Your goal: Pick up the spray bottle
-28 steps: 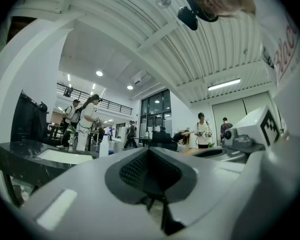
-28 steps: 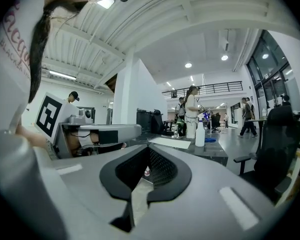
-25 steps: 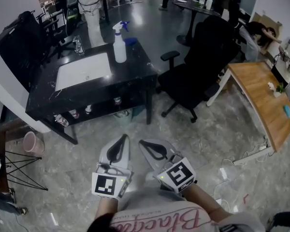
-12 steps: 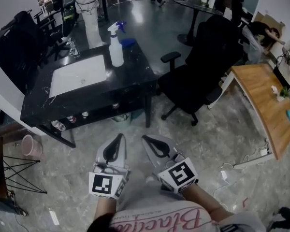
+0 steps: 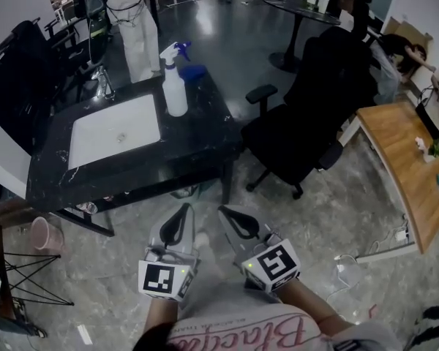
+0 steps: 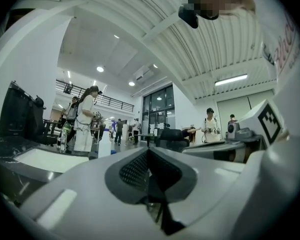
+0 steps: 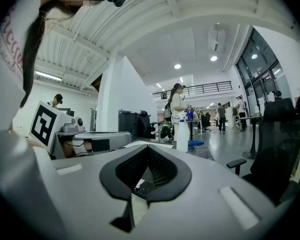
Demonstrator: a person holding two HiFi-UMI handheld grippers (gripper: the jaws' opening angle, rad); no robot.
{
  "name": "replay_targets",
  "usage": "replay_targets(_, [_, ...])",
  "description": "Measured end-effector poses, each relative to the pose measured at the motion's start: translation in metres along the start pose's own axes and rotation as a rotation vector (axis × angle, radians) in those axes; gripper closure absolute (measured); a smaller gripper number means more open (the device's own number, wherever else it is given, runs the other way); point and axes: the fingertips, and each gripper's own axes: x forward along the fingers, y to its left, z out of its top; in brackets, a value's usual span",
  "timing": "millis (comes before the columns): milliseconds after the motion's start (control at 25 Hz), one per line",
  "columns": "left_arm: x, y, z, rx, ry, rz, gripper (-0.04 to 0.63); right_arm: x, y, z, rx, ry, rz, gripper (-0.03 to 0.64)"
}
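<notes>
The spray bottle [image 5: 175,86], white with a blue trigger head, stands upright on the far right part of a black counter [image 5: 197,141], beside a white sink [image 5: 115,130]. My left gripper [image 5: 181,212] and right gripper [image 5: 227,214] are held side by side, level, over the floor just short of the counter's near edge, well short of the bottle. Both are shut with nothing between their jaws. The left gripper view shows the bottle [image 6: 104,145] small and far beyond the shut left gripper [image 6: 148,151]. In the right gripper view the bottle [image 7: 182,134] stands ahead, right of the shut right gripper [image 7: 149,149].
A blue cloth [image 5: 192,72] lies behind the bottle. A black office chair [image 5: 314,115] stands right of the counter, with a wooden desk [image 5: 406,159] further right. A person in white [image 5: 132,28] stands behind the counter. A pink bucket [image 5: 42,232] sits on the floor at the left.
The counter and bottle have drawn nearer and larger in the head view as I walked toward them. Both grippers stayed shut, side by side.
</notes>
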Motion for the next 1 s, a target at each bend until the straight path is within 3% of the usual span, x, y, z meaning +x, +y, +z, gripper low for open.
replay_targets(360, [0.088, 0.066, 0.003, -0.017, -0.008, -0.04, 0.595, 0.084, -0.06, 0.011, 0.004, 0.009, -0.028, 0.615])
replay_targets(760, [0.17, 0.132, -0.022, 0.016, 0.074, -0.077, 0.407, 0.161, -0.106, 0.02, -0.001, 0.006, -0.073, 0.615])
replay_targets(1000, [0.217, 0.163, -0.044, 0.008, 0.104, -0.074, 0.239, 0.192, -0.13, 0.017, 0.013, 0.041, -0.103, 0.615])
